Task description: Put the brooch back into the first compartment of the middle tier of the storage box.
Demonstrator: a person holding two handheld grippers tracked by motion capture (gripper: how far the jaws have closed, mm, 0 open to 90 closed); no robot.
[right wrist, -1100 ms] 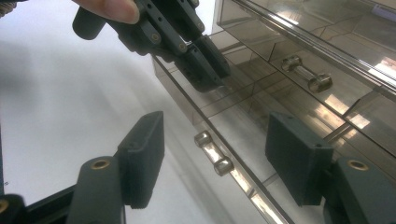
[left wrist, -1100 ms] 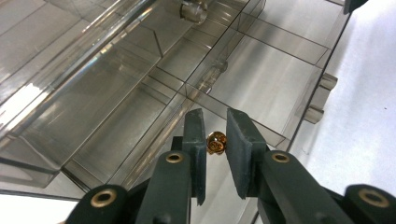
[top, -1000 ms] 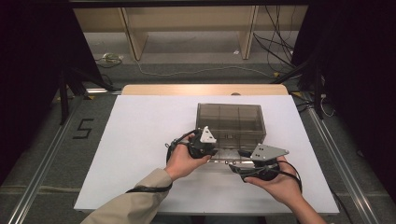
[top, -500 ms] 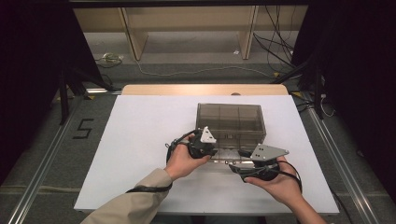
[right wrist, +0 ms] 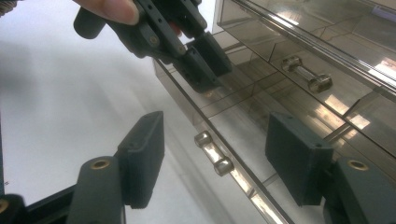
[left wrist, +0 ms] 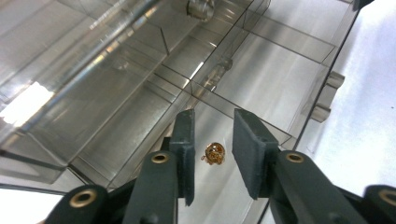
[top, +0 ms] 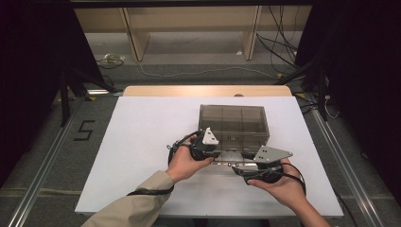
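Jaws of the left gripper (left wrist: 212, 156) have just parted, straddling a loose amber bead (left wrist: 215, 153); right gripper (right wrist: 212, 156) gapes empty.

amber bead (left wrist: 215, 153), smoky clr box (top: 233, 122), blk tools

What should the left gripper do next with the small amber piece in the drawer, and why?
Probably lift the left gripper straight up out of the drawer. Its jaws have just been opening, and the amber piece lies on the drawer floor between them, touching neither, so it seems released. The right gripper stands open around the handle.
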